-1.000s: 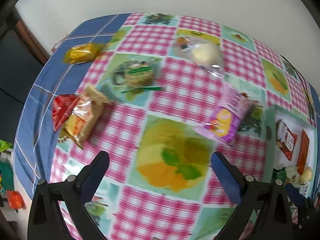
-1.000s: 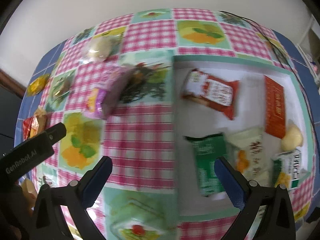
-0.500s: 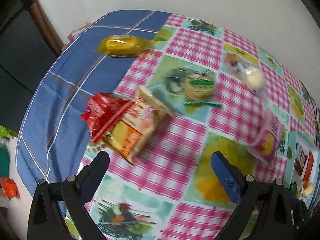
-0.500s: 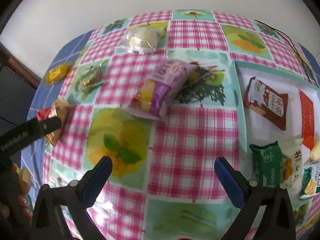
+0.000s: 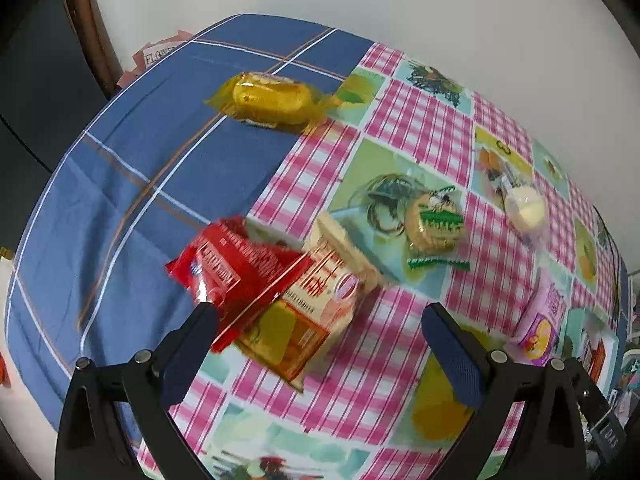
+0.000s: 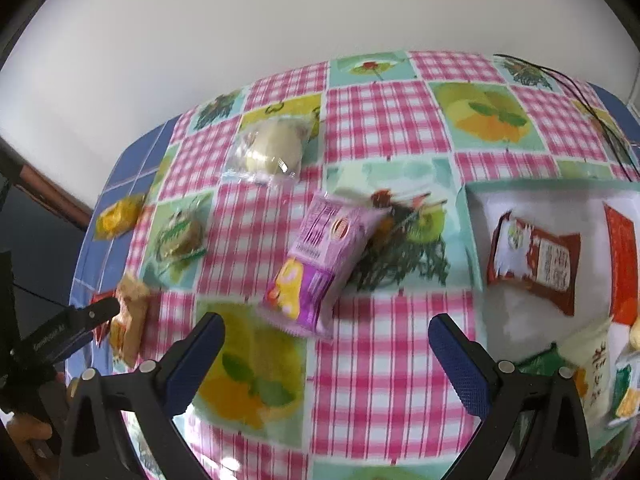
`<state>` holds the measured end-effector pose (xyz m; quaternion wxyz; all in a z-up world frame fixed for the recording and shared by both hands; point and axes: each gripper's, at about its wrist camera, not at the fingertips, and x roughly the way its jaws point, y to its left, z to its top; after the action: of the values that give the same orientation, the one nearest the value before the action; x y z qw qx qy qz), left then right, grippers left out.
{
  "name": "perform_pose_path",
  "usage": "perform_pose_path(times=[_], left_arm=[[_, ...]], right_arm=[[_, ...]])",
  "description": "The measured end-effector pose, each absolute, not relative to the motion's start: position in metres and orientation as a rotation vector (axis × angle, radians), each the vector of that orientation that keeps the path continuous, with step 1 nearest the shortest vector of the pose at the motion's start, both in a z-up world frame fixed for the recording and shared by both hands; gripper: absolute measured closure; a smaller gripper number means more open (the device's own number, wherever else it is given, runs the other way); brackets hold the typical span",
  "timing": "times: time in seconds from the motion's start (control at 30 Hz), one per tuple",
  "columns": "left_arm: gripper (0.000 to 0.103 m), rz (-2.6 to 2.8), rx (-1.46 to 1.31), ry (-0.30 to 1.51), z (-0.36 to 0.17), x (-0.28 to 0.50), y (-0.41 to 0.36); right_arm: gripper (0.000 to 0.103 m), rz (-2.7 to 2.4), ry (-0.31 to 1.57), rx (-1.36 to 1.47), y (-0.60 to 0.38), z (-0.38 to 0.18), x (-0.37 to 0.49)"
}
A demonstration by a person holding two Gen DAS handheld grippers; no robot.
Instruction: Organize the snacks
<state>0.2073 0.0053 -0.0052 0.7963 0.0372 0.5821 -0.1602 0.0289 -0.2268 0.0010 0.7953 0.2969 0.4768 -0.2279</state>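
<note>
Now left claw (image 5: pixel 320 322) gapes — red packet (image 5: pixel 236 268) just beside.

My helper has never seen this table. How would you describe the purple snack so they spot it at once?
Find the white tray on the checked tablecloth. Just left of the tray, in the cloth's middle, lies the purple packet, flat and apart from everything else. It is the only purple wrapper, with a yellow picture at its near end; the bun behind it is in clear plastic.

Checked tablecloth (image 6: pixel 384 120) carries scattered snack packets (image 6: pixel 320 264) and a tray (image 6: pixel 474 236).
</note>
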Motion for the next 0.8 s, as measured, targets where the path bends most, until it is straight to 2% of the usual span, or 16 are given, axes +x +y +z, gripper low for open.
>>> perform_pose_path(times=[0.1,0.23,0.27,0.3,0.47,0.8], left_arm=[[0.011,-0.365,0.089,1.246,-0.008,0.211,0.0],[0.014,-0.386,0.109,1.236,-0.01,0.213,-0.007],[0.021,-0.392,0.112,1.236,-0.01,0.213,-0.007],[0.022,-0.396,0.122,1.234,-0.011,0.213,-0.009],[0.022,-0.398,0.136,1.232,-0.014,0.216,-0.011],[0.022,-0.396,0.122,1.29,-0.028,0.221,-0.009]], right_arm=[[0.001,-0.497,1.024,0.629,-0.232,-0.002,0.035],[0.004,-0.489,1.027,0.616,-0.232,-0.009,0.045],[0.005,-0.484,1.028,0.614,-0.231,-0.012,0.049],[0.007,-0.477,1.029,0.609,-0.23,-0.013,0.053],[0.009,-0.458,1.032,0.578,-0.225,-0.021,0.066],[0.026,-0.468,1.058,0.568,-0.229,-0.04,0.076]])
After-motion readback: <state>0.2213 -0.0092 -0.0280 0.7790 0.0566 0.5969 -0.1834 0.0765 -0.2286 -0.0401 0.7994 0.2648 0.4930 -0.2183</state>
